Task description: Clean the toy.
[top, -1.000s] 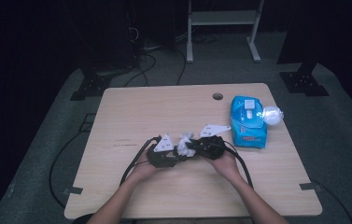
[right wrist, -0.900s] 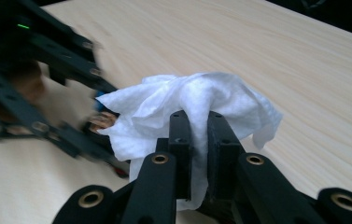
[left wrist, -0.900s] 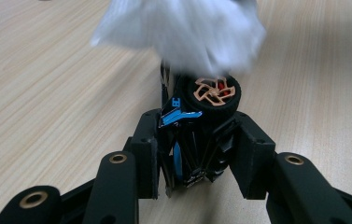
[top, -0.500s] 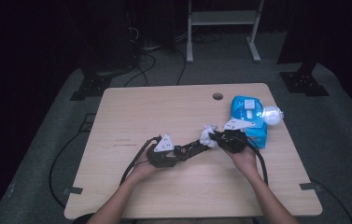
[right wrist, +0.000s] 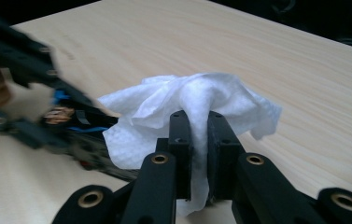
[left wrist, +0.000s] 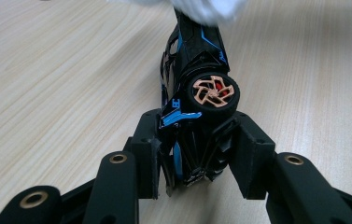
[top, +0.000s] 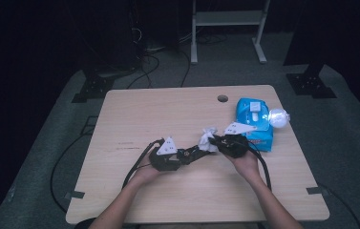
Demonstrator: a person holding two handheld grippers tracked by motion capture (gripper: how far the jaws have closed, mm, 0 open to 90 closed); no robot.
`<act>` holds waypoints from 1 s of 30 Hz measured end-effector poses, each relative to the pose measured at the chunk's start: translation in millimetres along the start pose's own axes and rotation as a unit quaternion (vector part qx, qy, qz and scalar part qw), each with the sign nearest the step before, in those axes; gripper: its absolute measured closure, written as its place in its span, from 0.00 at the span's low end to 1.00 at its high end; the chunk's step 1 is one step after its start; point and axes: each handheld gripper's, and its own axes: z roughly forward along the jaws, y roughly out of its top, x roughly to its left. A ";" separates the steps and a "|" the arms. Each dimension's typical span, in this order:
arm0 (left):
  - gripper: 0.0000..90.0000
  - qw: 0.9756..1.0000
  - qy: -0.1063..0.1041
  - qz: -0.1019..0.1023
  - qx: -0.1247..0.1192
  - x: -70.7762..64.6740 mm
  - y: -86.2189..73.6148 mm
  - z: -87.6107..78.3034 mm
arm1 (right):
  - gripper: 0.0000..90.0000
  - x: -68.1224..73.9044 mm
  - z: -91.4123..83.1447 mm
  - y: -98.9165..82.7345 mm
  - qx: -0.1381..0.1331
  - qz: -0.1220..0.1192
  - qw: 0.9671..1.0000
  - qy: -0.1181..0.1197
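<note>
- The left tongs (left wrist: 197,154) are clenched on the rear end of a black toy car (left wrist: 194,88) with blue trim; one copper-spoked wheel (left wrist: 212,92) faces the left gripper view's camera.
- The car lies low over the wooden table (top: 168,114), its nose pointing toward the right tongs (right wrist: 199,140).
- The right tongs are clamped on a crumpled white wipe (right wrist: 187,105), a fold of it pinched between the pads.
- From above, the wipe (top: 208,138) sits at the car's far end, touching or just over it; the car (top: 193,153) spans the gap between both hands.
- A blue wipe packet (top: 254,119) lies near the table's right edge, just behind the right hand (top: 244,160).
- A clear, shiny round object (top: 278,117) rests beside the packet.
</note>
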 end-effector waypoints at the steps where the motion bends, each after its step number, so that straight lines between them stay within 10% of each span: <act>1: 0.64 1.000 -0.001 -0.001 -0.002 0.4 -0.5 -0.3 | 0.90 -5.4 -2.1 -2.3 0.001 0.008 1.000 -0.008; 14: 0.58 1.000 -0.004 0.018 0.007 -2.0 15.8 -10.6 | 0.90 3.4 2.1 -7.9 0.005 0.025 0.999 0.027; 30: 0.49 0.994 -0.018 0.033 0.103 0.5 53.1 17.1 | 0.90 -13.8 -5.0 -19.7 0.002 0.063 0.997 0.045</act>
